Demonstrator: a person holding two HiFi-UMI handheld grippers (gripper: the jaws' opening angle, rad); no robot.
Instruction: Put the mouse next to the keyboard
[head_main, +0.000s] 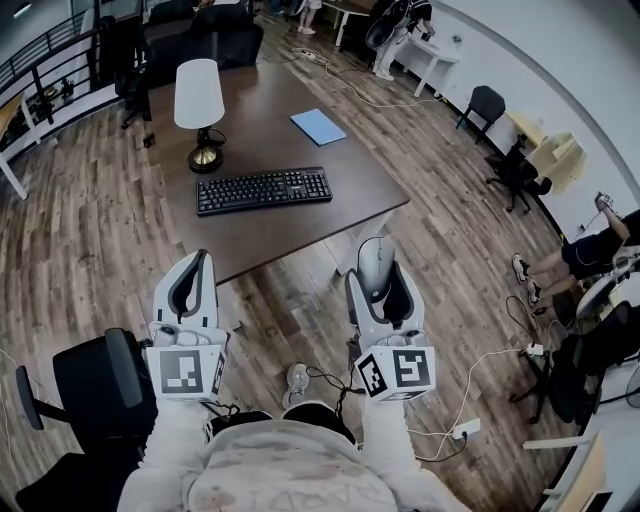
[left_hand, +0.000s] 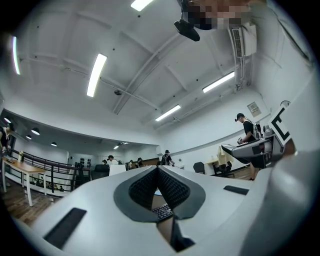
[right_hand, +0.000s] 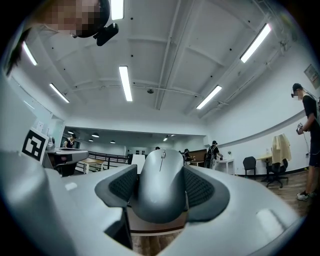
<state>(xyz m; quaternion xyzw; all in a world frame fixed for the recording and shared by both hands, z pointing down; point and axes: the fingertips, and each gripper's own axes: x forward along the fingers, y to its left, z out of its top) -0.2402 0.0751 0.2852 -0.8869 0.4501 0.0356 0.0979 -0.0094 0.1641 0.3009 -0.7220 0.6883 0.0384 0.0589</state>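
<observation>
Tabletop (head_main: 280, 110) lies ahead of both sets of jaws and not under them. Both grippers hang short of its near edge, over the wood floor (head_main: 90, 220).

On the tabletop:
- lamp (head_main: 199, 100), far ahead of the left jaws
- keyboard (head_main: 263, 190), ahead of the left jaws and ahead-left of the right jaws
- blue sheet (head_main: 318, 126), beyond the kbd

Right gripper (head_main: 378, 285): jaws clamped on the mouse (right_hand: 161, 182), a pad on each flank. Mouse nose points away from me and it's clear of any surface.

Left gripper (head_main: 192, 275): jaw tips together, nothing between them. A bit of kbd shows thru the gap behind the tips.

Progress, my read: grab is done and the mouse is in the right jaws, approx a third of the way thru. Left to do: carry fwd over the tabletop, lower onto the bare wood just right of the kbd (nearly straight ahead of the right jaws), then open the jaws. Left gripper isn't needed.
</observation>
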